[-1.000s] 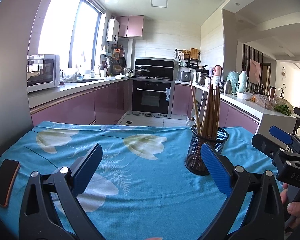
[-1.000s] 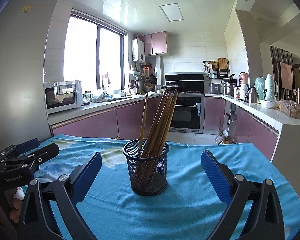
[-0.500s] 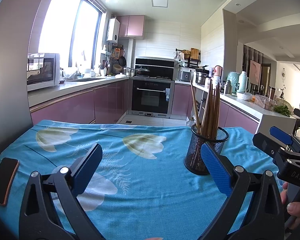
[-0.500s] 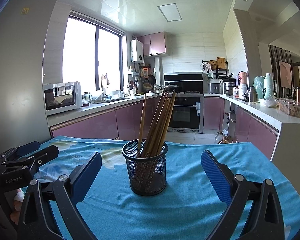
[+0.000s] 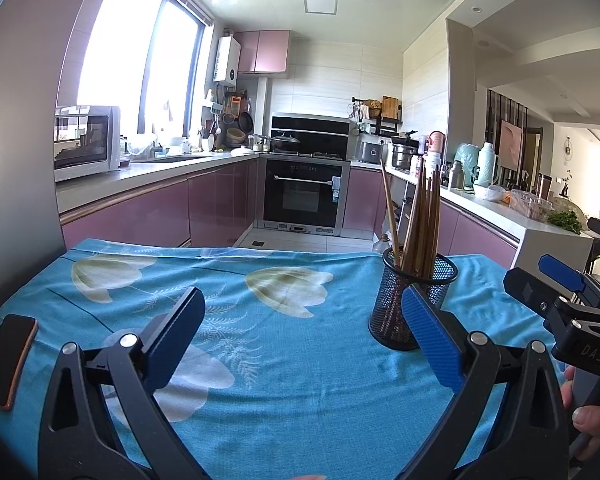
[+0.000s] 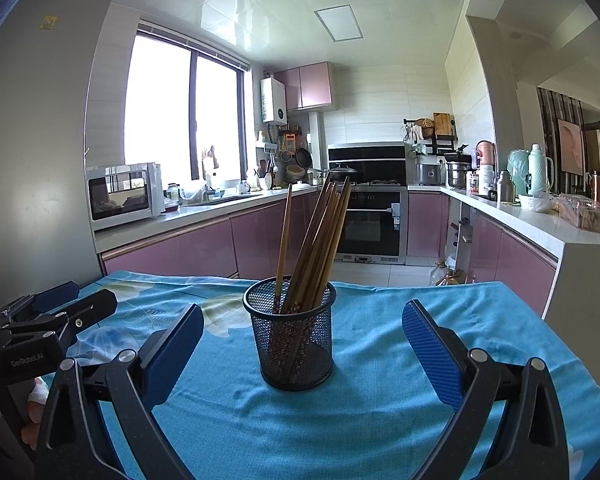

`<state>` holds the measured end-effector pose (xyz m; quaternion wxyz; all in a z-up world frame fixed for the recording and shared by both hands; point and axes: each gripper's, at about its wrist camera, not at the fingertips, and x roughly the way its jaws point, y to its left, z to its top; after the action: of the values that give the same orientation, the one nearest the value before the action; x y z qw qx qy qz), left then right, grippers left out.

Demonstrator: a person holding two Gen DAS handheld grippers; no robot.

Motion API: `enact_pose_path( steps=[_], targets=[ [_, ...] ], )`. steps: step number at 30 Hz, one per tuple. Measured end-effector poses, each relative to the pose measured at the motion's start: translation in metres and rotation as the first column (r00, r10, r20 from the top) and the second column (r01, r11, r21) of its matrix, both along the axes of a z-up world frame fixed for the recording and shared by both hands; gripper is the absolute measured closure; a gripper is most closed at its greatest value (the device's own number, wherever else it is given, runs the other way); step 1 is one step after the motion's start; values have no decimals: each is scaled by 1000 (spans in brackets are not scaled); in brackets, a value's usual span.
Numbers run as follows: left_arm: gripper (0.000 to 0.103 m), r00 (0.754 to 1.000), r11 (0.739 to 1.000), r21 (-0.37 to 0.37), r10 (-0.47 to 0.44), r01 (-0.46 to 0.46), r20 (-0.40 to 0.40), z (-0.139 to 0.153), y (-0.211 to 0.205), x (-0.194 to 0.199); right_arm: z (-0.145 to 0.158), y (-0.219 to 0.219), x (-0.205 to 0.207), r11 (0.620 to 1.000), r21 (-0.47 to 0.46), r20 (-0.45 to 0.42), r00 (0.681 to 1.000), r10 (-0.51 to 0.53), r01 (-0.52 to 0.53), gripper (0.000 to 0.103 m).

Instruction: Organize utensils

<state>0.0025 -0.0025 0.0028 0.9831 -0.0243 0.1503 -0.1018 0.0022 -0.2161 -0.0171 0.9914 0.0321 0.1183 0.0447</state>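
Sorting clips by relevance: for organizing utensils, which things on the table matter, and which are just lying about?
Part of the job:
chopsticks
mesh holder they stand in
left gripper, open
right gripper, open

Lying about:
phone at the table's left edge
floral tablecloth

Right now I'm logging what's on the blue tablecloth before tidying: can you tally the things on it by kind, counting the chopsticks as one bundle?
Black wire-mesh holder: 1
Bundle of brown wooden chopsticks standing in the holder: 1
Dark phone in an orange case: 1
Total: 3
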Motion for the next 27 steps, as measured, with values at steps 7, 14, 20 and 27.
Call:
enact_pose_path(
  steps=[7,14,20,27],
  targets=[
    [6,1000,1000,-1,0,0,-1,0,-1,0,0,0,0,1000,2,-1,1000,-1,1,7],
    [6,1000,1000,0,1,-1,-1,-1,-1,0,-1,-1,0,1000,4,-5,1000,0,0,7],
    [6,1000,1000,-1,1,-1,0,-1,-1,0,-1,0,-1,1000,6,-3,1000,-1,1,7],
    [6,1000,1000,-5,0,0,-1,-1,0,0,-1,0,0,1000,6,-3,1000,-2,2,7]
  ],
)
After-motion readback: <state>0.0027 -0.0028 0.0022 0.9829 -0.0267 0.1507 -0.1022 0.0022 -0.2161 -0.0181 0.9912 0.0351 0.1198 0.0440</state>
